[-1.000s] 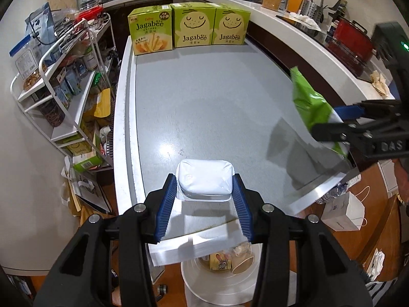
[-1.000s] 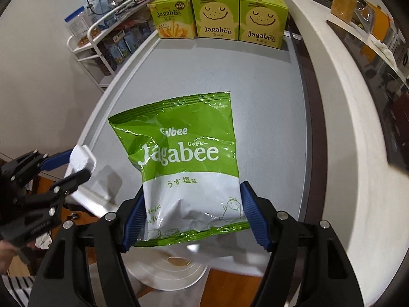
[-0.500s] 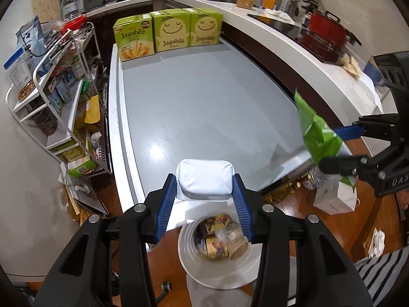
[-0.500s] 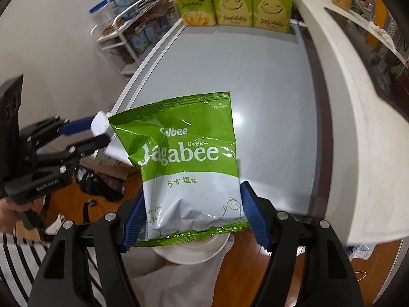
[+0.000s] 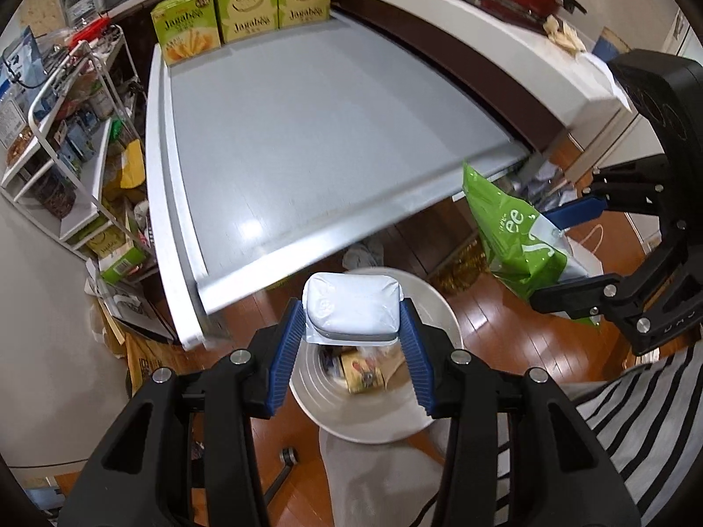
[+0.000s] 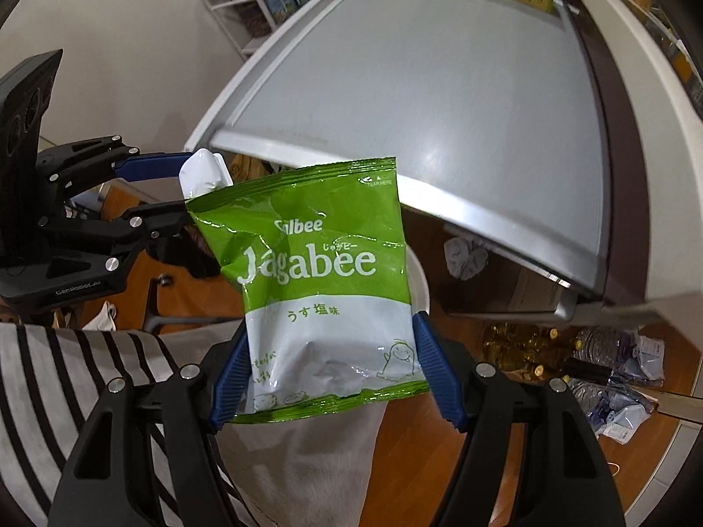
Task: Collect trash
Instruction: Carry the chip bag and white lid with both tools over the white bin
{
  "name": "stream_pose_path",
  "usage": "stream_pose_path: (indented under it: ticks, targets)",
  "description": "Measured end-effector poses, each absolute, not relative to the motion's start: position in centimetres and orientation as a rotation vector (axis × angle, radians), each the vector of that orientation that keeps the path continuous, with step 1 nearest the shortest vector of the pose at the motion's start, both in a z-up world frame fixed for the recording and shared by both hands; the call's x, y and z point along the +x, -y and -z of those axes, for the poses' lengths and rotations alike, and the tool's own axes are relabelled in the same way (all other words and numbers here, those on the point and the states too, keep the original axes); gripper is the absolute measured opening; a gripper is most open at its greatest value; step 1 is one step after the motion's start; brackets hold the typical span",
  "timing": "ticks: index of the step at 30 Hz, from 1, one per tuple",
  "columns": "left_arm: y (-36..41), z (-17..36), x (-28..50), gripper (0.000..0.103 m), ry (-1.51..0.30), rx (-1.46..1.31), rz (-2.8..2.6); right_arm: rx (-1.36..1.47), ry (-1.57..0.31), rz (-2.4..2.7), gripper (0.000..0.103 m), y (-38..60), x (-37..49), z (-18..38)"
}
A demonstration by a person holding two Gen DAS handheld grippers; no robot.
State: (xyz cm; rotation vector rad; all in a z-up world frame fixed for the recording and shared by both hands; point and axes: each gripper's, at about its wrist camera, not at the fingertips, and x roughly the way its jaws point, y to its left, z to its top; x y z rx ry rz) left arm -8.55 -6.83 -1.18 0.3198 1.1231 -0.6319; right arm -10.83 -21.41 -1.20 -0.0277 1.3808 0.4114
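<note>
My left gripper is shut on a white plastic tub and holds it above a white trash bin on the wooden floor; wrappers lie inside the bin. My right gripper is shut on a green and white Jagabee snack bag, held upright off the table's front edge. That bag also shows in the left wrist view, right of the bin. The left gripper with the tub shows in the right wrist view, left of the bag.
The grey table lies ahead with three green Jagabee boxes at its far end. A white wire shelf rack stands at the left. Bottles and bags lie on the floor under the counter at the right.
Both grippers have pulled back off the table's front edge with their loads. The tub now hangs over the trash bin, and the bag sits beside it.
</note>
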Motion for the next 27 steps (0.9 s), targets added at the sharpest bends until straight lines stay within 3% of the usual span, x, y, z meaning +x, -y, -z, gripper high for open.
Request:
stream_pose_path:
  ticks: [27]
  targets:
    - [6.8,11.7,-11.5,0.046,-1.368,0.401,0.623,-0.052,-1.627,-0.399,0.068,18.2,-12.1,13.3]
